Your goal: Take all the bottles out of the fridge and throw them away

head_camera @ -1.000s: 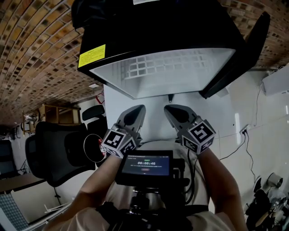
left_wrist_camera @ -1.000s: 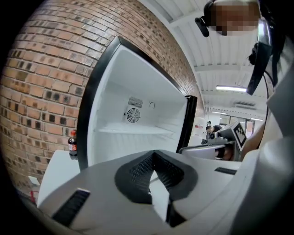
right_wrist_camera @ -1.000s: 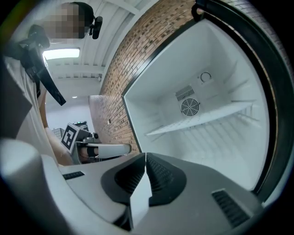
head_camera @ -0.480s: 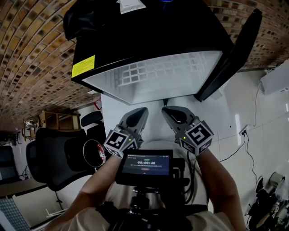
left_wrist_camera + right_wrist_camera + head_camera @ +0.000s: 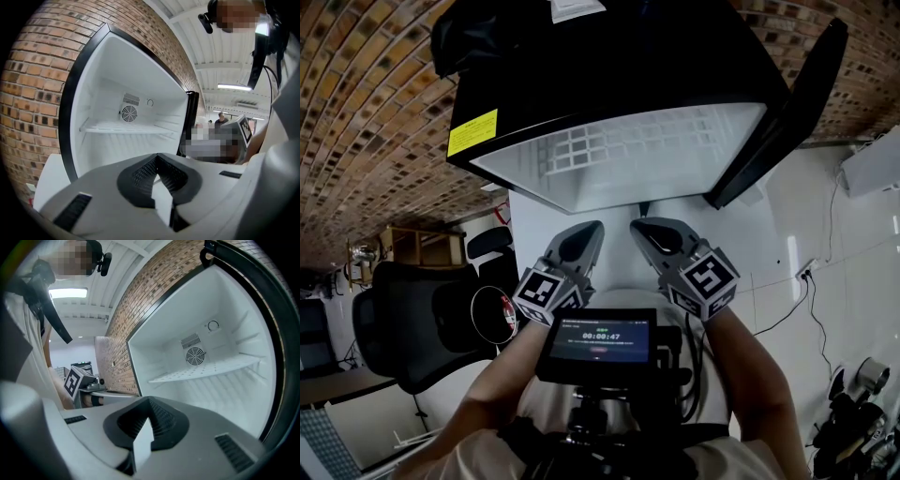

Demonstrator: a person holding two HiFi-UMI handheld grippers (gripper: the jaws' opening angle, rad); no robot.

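so the black mini fridge (image 5: 619,66) is sitting wide open, its door (image 5: 792,103) swinging off to the right, and i'm not seeing a single bottle in there. both gripper views are looking straight into the white cavity, and all it's showing is the wire shelf (image 5: 124,129) and the little round fan grille (image 5: 195,356) on the back wall. the grippers' own bodies are blocking the bottom of the cavity, so a bottle might be hiding down low.

the left gripper (image 5: 579,242) and the right gripper (image 5: 661,239) are hovering side by side just in front of the opening, both pinching their jaws together on nothing.

on handling, i'm going off the task alone here. an empty plastic bottle is going to be light, smooth and a bit squashy, so i'd be taking it round the middle of the body with a gentle squeeze, or up at the stiffer neck under the cap. a glass one is going to be heavier, slippery and breakable, so i'd be gripping it firmly mid-body and keeping it upright. either way, those jaws are needing to open first.
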